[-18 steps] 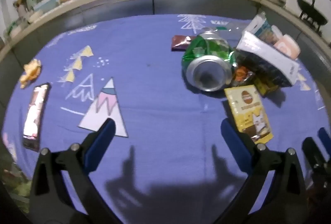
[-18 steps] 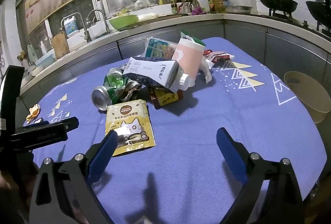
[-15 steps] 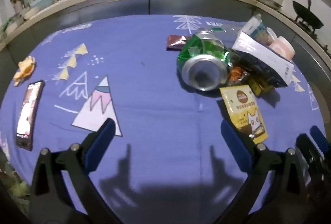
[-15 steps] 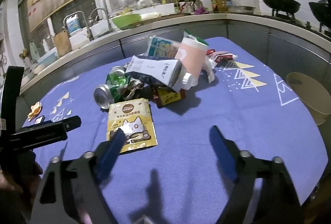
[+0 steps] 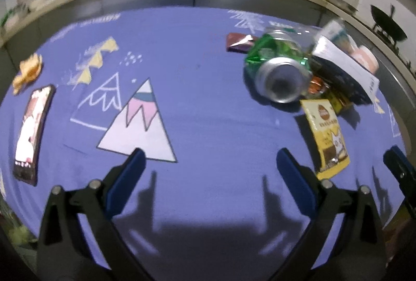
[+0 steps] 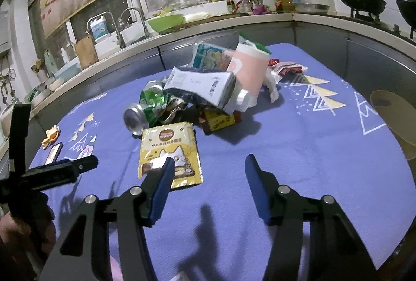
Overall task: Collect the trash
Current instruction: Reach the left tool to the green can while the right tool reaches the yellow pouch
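Observation:
A heap of trash lies on the purple tablecloth (image 6: 299, 151): a crushed green can (image 6: 148, 109) (image 5: 279, 73), a white and dark carton (image 6: 202, 88), a pink cup (image 6: 251, 68), a yellow cat-print pouch (image 6: 171, 151) (image 5: 327, 135) and small wrappers. An orange peel (image 5: 27, 70) and a flat wrapper (image 5: 32, 125) lie at the far left. My left gripper (image 5: 210, 164) is open and empty over bare cloth. My right gripper (image 6: 208, 172) is open and empty, its left finger over the pouch's near edge.
A tan bin (image 6: 395, 120) stands past the table's right edge. A kitchen counter with a sink, a green bowl (image 6: 166, 21) and bottles runs behind the table. A wok (image 6: 360, 3) sits on a stove at the right.
My right gripper's jaws have narrowed and it has moved toward the yellow pouch. My left gripper's view has shifted slightly right and away from the can.

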{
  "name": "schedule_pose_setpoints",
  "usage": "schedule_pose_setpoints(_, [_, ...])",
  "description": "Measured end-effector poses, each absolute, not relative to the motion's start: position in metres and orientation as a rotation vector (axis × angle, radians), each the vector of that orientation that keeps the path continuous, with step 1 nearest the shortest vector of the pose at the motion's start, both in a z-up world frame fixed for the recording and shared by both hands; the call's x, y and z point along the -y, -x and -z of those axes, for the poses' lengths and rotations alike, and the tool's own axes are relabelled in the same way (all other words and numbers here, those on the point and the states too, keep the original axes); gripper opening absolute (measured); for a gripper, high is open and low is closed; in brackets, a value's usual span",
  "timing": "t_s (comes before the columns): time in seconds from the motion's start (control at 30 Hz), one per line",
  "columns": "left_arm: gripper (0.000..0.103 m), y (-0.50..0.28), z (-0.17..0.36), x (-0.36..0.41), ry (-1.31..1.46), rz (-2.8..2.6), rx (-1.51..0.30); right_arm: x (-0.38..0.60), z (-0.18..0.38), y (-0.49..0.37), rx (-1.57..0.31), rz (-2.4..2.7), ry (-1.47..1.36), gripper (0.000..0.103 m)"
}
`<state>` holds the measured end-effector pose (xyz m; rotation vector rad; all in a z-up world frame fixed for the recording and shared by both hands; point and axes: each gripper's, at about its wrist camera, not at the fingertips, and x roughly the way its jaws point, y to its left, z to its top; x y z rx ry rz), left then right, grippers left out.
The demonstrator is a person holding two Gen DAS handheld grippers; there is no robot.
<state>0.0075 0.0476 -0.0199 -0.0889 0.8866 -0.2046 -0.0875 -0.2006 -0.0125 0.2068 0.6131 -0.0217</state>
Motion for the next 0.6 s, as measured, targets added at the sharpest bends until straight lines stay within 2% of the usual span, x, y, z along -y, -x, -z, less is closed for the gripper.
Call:
schedule_pose_setpoints(0.17, [0.082, -0.028, 0.01, -0.047, 0.14, 0.302, -0.909, 0.207, 0.012, 0.082, -0.617, 0.01, -0.227, 0.049])
schedule_pose_setpoints(0.4, [0.084, -0.06, -0.02, -0.011, 0.175, 0.458, -0.87, 0.209, 0.02, 0.069, -0.664, -0.031, -0.248, 0.05])
schedule_pose_setpoints(0.6, [0.086, -0.095, -0.004, 0.029, 0.061, 0.466, -0.971, 0.219, 0.028, 0.049, -0.706, -0.114, -0.346, 0.05])
